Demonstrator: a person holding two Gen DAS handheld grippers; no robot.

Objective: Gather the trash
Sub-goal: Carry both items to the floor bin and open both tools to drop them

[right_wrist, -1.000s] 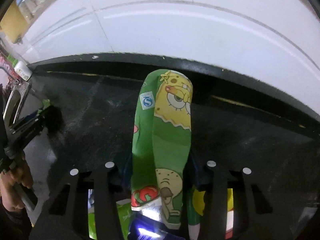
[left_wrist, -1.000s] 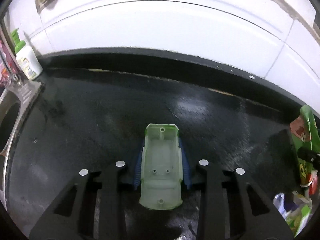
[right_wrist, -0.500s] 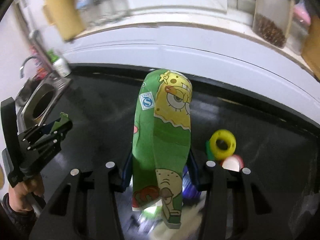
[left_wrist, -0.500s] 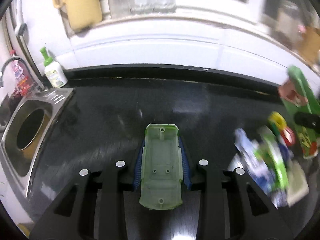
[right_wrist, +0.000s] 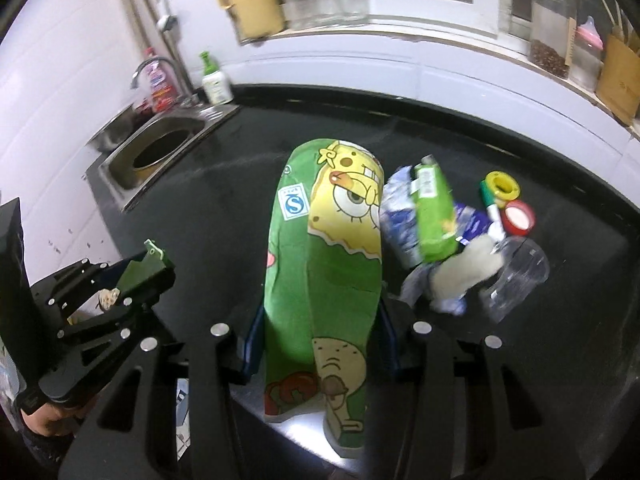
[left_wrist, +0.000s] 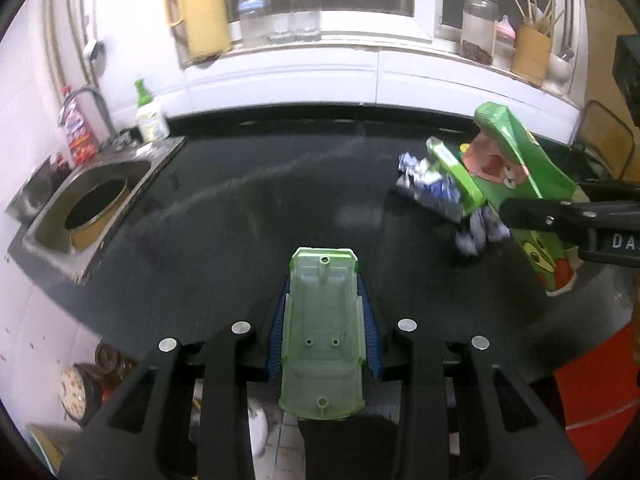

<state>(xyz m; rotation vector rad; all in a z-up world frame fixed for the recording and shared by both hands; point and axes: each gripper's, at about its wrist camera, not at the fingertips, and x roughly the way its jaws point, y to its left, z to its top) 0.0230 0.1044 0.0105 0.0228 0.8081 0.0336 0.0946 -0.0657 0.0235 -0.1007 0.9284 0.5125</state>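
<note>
My left gripper is shut on a pale green plastic shell piece, held above the near edge of the black counter. My right gripper is shut on a green SpongeBob snack wrapper, which also shows in the left wrist view. A heap of trash lies on the counter at the right: a green packet, blue-white wrappers, a clear plastic cup, a yellow tape roll and a red lid. The left gripper shows in the right wrist view.
A steel sink sits at the counter's left end with a tap and a green-capped soap bottle behind it. Jars, bottles and a yellow jug stand on the windowsill. A red object is below the counter at the right.
Both grippers have pulled back and up from the counter, each keeping its item. The view has widened from the backsplash to the whole counter, sink and windowsill.
</note>
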